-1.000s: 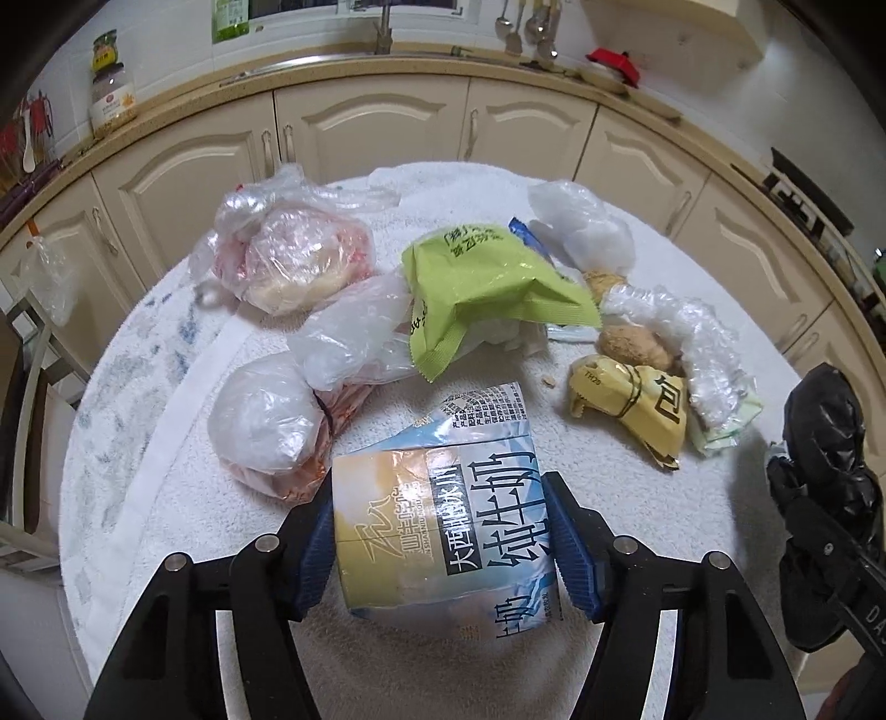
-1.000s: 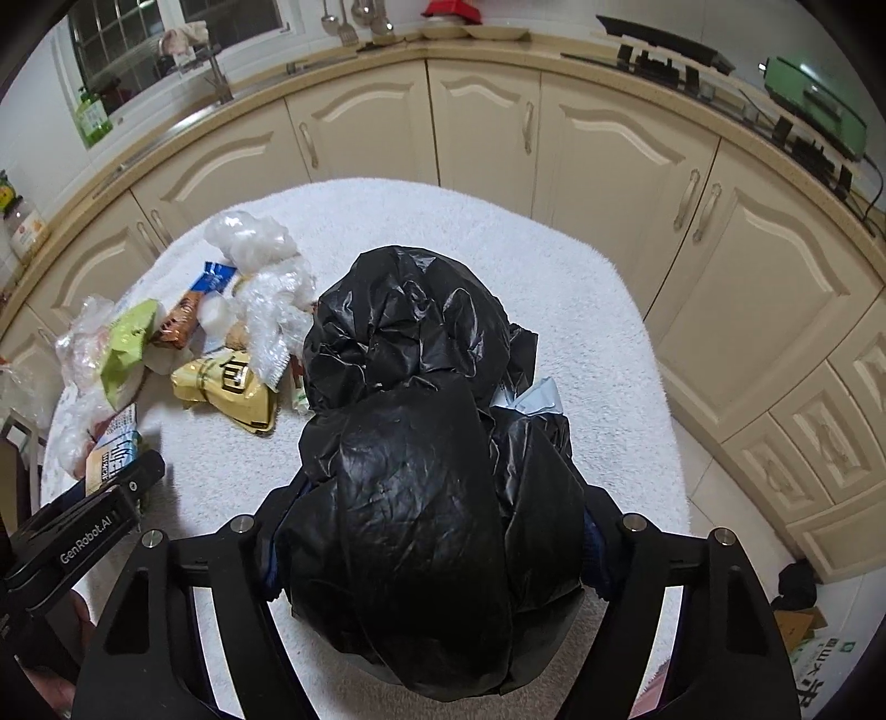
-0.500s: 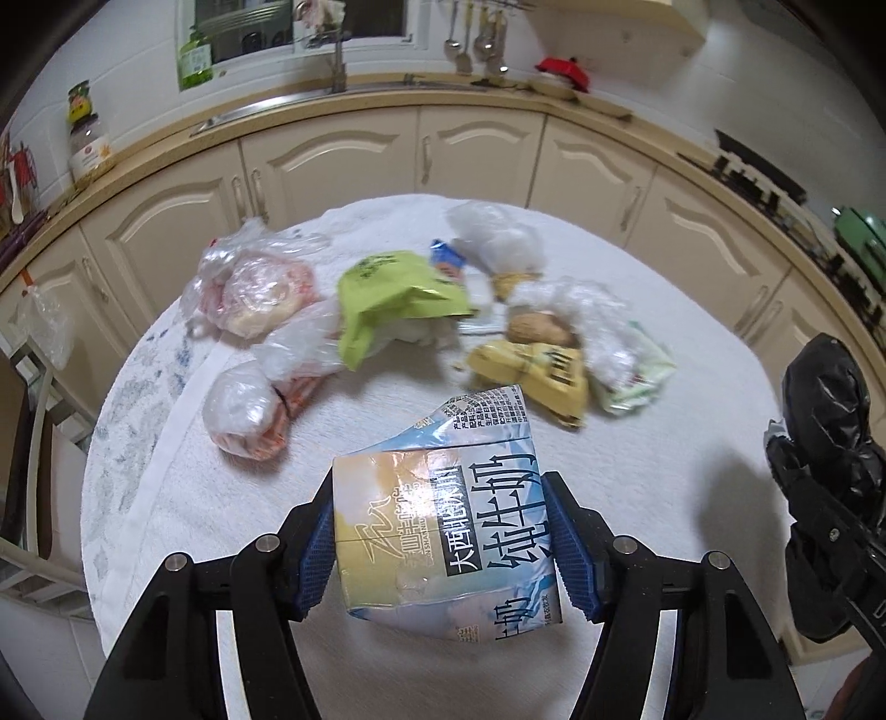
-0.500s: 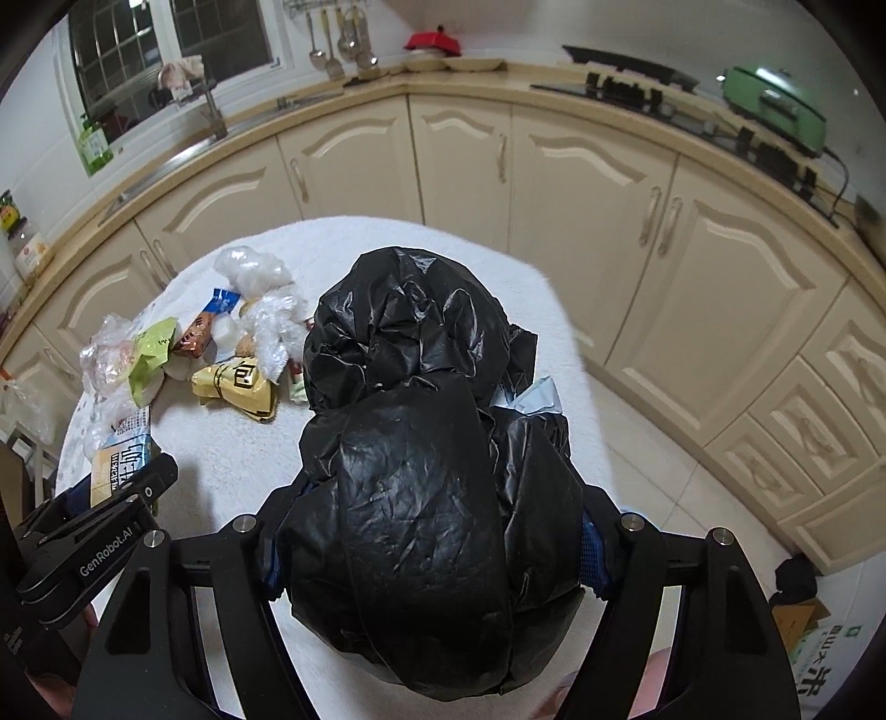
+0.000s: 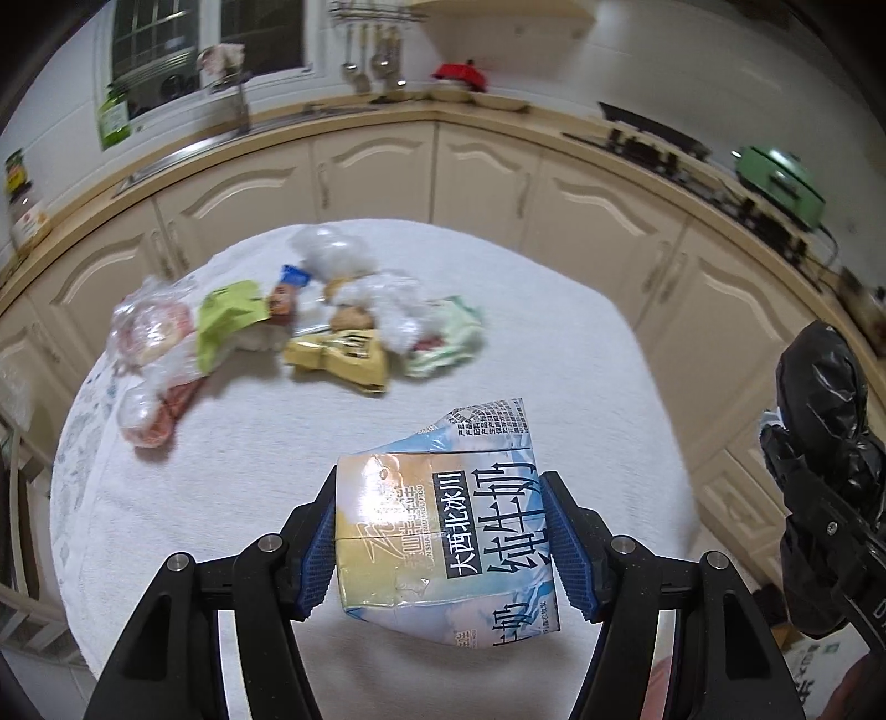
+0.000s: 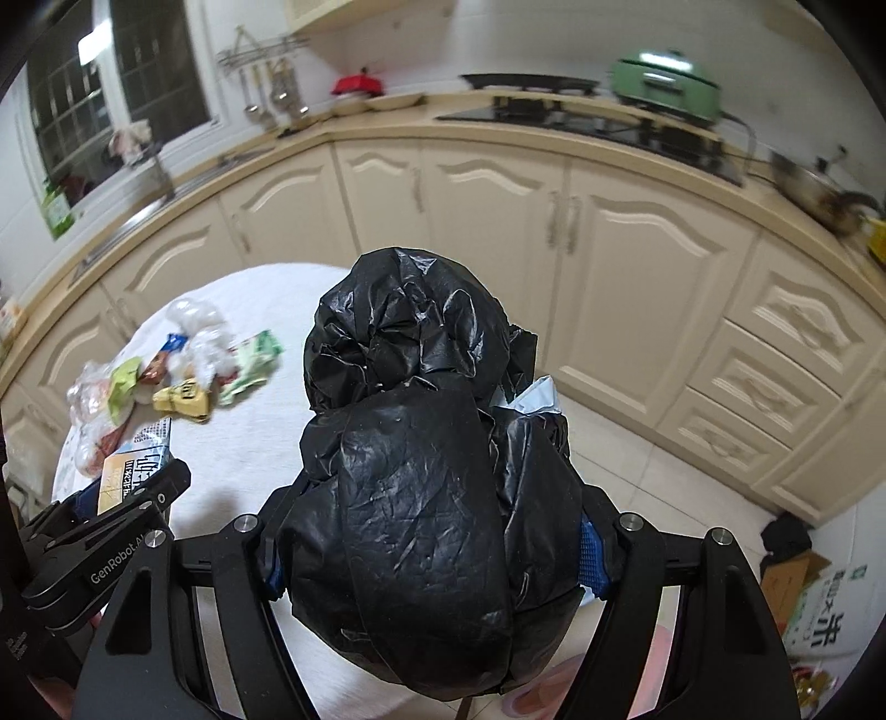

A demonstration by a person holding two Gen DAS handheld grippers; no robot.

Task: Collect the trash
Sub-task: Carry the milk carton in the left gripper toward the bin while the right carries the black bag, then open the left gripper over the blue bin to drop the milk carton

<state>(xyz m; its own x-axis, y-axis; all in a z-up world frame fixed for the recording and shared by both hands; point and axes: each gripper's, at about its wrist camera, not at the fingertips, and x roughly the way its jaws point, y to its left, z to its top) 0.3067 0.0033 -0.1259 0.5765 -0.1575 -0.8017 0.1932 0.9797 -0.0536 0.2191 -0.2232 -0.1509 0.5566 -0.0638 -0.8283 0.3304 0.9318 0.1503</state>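
Note:
My left gripper [image 5: 446, 531] is shut on a crumpled blue and yellow milk carton [image 5: 443, 531], held in the air above the near part of the white table [image 5: 554, 343]. A bulging black trash bag [image 6: 421, 487] fills my right gripper [image 6: 429, 548], whose blue pads press its sides. In the left wrist view that bag [image 5: 819, 421] hangs at the right edge, beyond the table. The carton [image 6: 133, 471] and the left gripper also show low on the left in the right wrist view. A heap of wrappers and plastic bags [image 5: 310, 332] lies on the far left of the table.
Cream kitchen cabinets [image 6: 554, 232] curve round behind the table, with a sink under the window [image 5: 210, 50] and a stove carrying a green pot [image 6: 664, 83]. Tiled floor [image 6: 664, 471] lies to the right of the table. A cardboard box [image 6: 792, 576] sits on the floor at lower right.
Both grippers have pulled back and up from the table with their loads; the trash heap now looks smaller and farther away. More of the floor and stove has come into view. Neither grip has changed.

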